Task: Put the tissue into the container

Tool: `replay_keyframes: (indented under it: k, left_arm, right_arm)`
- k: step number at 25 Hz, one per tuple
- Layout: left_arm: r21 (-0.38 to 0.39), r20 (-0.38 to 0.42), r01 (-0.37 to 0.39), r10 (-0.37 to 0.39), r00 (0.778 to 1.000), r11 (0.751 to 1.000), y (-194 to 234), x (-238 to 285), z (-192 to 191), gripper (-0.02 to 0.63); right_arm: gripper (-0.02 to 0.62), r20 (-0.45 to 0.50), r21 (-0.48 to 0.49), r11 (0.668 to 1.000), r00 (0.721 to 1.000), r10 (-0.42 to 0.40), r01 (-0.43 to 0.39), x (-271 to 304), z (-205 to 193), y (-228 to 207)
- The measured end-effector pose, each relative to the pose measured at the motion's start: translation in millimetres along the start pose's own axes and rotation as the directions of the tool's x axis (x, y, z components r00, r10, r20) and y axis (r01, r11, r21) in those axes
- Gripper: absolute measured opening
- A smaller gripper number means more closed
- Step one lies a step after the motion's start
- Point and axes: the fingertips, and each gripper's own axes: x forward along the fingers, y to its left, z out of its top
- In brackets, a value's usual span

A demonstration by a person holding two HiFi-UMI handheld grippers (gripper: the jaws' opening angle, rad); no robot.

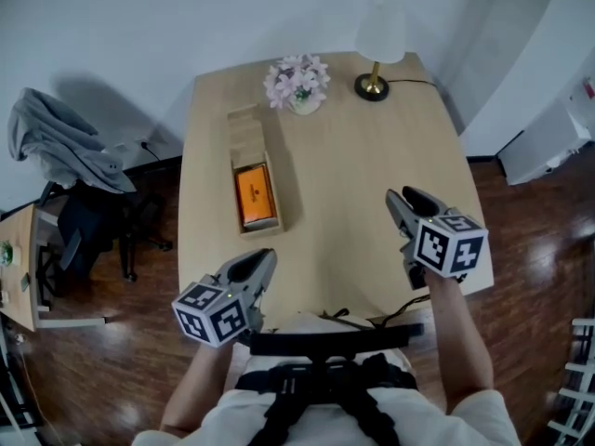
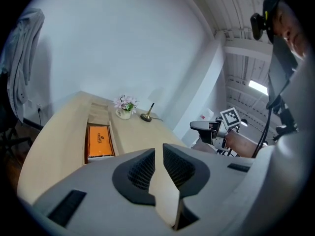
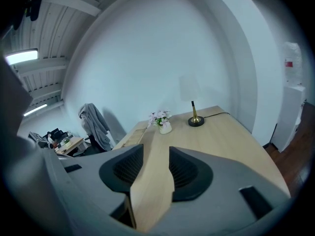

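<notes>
An orange tissue pack (image 1: 255, 194) (image 2: 100, 141) lies in the near end of a long wooden container (image 1: 247, 130) (image 2: 97, 113) on the left half of the table. My left gripper (image 1: 262, 260) (image 2: 158, 154) hovers at the table's near left corner, short of the container; its jaws stand a narrow gap apart with nothing between them. Over the near right edge, my right gripper (image 1: 400, 199) (image 3: 156, 154) points up the table, jaws drawing closer but still apart and empty. It also shows in the left gripper view as the right gripper (image 2: 205, 127).
A vase of pale flowers (image 1: 297, 84) (image 3: 161, 118) and a lamp (image 1: 376, 45) with a brass base (image 3: 196, 121) stand at the table's far edge. A chair draped with a grey garment (image 1: 63, 142) is on the left, beside a small desk (image 1: 17, 268).
</notes>
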Motion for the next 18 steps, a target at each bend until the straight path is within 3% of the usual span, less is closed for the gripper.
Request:
replay_keyframes:
  k: [10,18]
  left_arm:
    - [0.017,0.015,-0.009,0.009,1.0,1.0,-18,-19,-2,0.052]
    - [0.014,0.019,-0.019,0.019,1.0,1.0,-18,-30,-1,0.052]
  right_arm:
    - [0.135,0.026,-0.026,1.0,1.0,-0.016,0.016,-43,-7,10]
    - [0.124,-0.012,-0.064,0.998,0.999,-0.031,0.03,-55,-21,14]
